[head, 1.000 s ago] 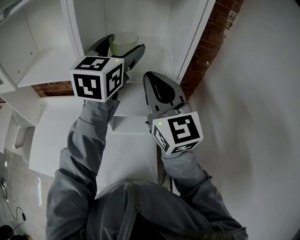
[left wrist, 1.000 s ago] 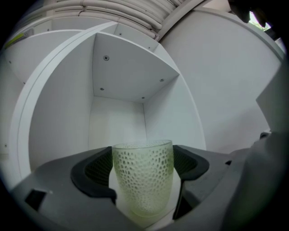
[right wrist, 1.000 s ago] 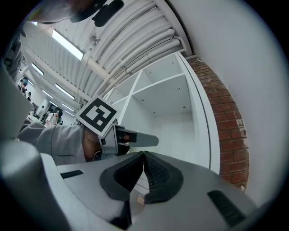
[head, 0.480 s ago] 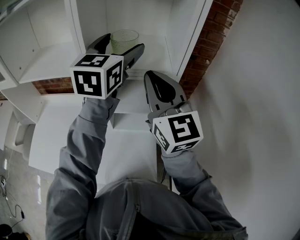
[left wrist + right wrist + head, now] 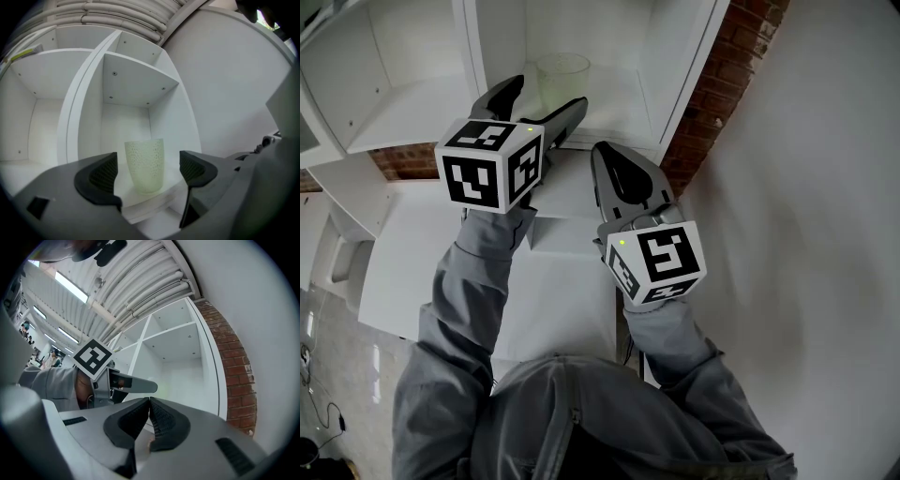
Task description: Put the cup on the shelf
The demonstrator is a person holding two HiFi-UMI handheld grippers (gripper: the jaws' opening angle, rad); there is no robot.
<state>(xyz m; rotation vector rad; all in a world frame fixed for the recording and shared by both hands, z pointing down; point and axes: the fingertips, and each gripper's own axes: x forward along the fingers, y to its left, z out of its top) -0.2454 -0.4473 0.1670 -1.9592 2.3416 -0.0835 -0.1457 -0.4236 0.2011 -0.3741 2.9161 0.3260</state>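
Note:
A pale green, dotted translucent cup (image 5: 562, 80) (image 5: 145, 164) stands upright on the white shelf board (image 5: 614, 103) (image 5: 166, 187) in a compartment of the shelf unit. My left gripper (image 5: 542, 101) (image 5: 147, 171) points level at it, and its jaws have just been opening. They stand wide apart with nothing between them, the cup a little beyond the fingertips (image 5: 101, 176). My right gripper (image 5: 606, 157) (image 5: 149, 404) hangs to the right and nearer to me, shut and empty.
The compartment's dividers stand on either side of the cup. Another open compartment (image 5: 403, 103) lies to the left. A red brick strip (image 5: 722, 84) and a plain white wall flank the unit on the right. A lower white ledge (image 5: 567, 281) runs below my arms.
My left gripper has drawn back from the cup, which earlier stood between its jaws and now stays alone on the shelf. The right gripper has kept still.

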